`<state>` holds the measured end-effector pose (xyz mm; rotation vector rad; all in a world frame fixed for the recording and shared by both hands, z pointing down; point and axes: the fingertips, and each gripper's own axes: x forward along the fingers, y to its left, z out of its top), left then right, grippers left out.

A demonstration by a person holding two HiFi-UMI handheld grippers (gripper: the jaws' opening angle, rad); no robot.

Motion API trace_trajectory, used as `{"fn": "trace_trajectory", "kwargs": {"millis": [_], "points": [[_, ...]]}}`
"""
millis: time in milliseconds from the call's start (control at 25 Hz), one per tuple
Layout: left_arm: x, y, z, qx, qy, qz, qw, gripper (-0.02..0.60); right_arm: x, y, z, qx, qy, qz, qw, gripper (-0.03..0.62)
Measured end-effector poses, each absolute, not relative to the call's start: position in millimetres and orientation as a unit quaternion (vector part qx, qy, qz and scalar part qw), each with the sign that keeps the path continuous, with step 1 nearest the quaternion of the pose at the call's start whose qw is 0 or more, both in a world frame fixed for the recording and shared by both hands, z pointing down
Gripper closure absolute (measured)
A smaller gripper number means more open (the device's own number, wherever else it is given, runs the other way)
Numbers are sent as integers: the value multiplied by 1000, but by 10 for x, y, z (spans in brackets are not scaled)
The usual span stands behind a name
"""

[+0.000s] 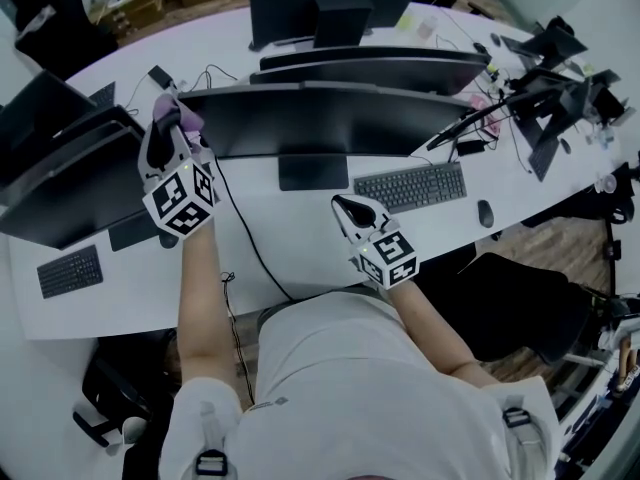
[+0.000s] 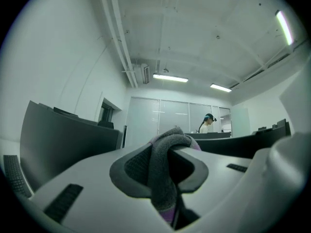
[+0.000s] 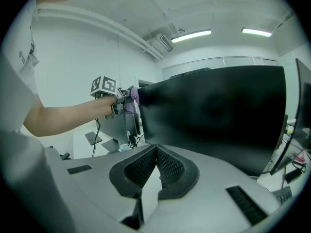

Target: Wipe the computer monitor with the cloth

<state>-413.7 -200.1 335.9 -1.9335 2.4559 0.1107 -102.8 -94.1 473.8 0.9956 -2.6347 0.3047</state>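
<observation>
Person's white shirt [image 1: 350, 388] fills the bottom of the head view, both forearms stretched out over the white desk [image 1: 290, 263]. Left gripper [image 1: 165, 118] is raised at the left end of the big dark monitor [image 1: 330, 118], jaws clamped on a grey-and-purple cloth [image 2: 163, 174]; the cloth bulges up between the pads and hangs out below them. Right gripper view puts that cloth right at the monitor's left edge; can't confirm contact with the screen. Right gripper [image 1: 345, 206] sits low in front of the monitor stand [image 1: 313, 171], just left of the keyboard [image 1: 412, 186], jaw tips together, nothing between them. Mouse [image 1: 485, 213] lies right of the keyboard. More monitors sit behind and to the left.
</observation>
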Motion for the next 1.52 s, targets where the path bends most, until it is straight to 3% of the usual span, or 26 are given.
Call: {"fn": "trace_trajectory", "kwargs": {"millis": [880, 1520], "points": [[-3487, -1932, 2875, -616, 782, -1, 98, 506, -564, -1012, 4569, 357, -921, 102, 116, 585], [-2399, -2063, 2982, -677, 727, -13, 116, 506, 90, -990, 4621, 389, -908, 120, 99, 585]]}}
